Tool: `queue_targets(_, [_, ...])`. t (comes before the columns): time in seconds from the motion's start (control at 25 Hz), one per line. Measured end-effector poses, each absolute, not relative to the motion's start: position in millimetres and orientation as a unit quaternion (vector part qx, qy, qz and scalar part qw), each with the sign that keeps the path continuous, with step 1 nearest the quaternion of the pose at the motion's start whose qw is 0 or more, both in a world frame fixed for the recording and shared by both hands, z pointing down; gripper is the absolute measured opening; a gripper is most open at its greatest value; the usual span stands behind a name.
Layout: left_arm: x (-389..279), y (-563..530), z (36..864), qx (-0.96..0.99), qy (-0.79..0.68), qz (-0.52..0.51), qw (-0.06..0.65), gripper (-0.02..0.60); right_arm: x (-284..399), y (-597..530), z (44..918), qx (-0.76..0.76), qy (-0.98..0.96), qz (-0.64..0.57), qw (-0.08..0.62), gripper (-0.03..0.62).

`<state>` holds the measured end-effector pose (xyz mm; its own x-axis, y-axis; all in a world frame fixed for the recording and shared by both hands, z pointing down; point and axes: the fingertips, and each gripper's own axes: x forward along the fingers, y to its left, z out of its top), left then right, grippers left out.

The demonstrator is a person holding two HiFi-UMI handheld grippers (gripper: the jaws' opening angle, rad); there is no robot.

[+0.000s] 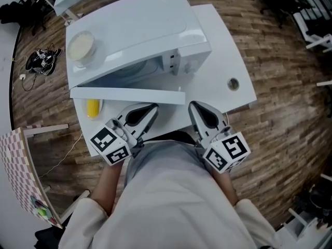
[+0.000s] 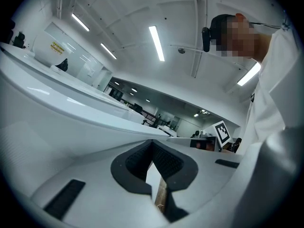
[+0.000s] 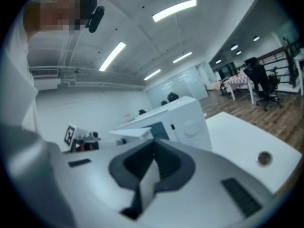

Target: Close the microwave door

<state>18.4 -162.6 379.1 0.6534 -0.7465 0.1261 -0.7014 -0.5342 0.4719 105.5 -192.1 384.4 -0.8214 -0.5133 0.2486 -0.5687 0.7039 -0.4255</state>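
The left claw and the right claw are both closed and empty, over the near edge of the bench. Just beyond them the door of the microwave stands partly open, its free edge at the right.

Door of the white microwave stands ajar in front of me.

The boxy oven sits upright on a white table, front toward me. The door, hinged at the front's left end, is swung partway out, so a wedge of the cavity shows. The control panel lies at the right end.
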Motion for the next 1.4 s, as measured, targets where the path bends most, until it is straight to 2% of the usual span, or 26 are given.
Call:
queue_targets(0.68, [0.8,-186.8,381.5,0.869,-0.429,-0.05,0.241,0.016,86.2,-196.3,384.5,0.286,-0.924,0.248,0.055,0.022])
queue_targets(1.4, [-14.4,-206.0,386.6,0.85,-0.441,-0.082,0.277,0.015,89.1,-200.8,387.8,0.294,-0.919,0.256,0.058,0.021])
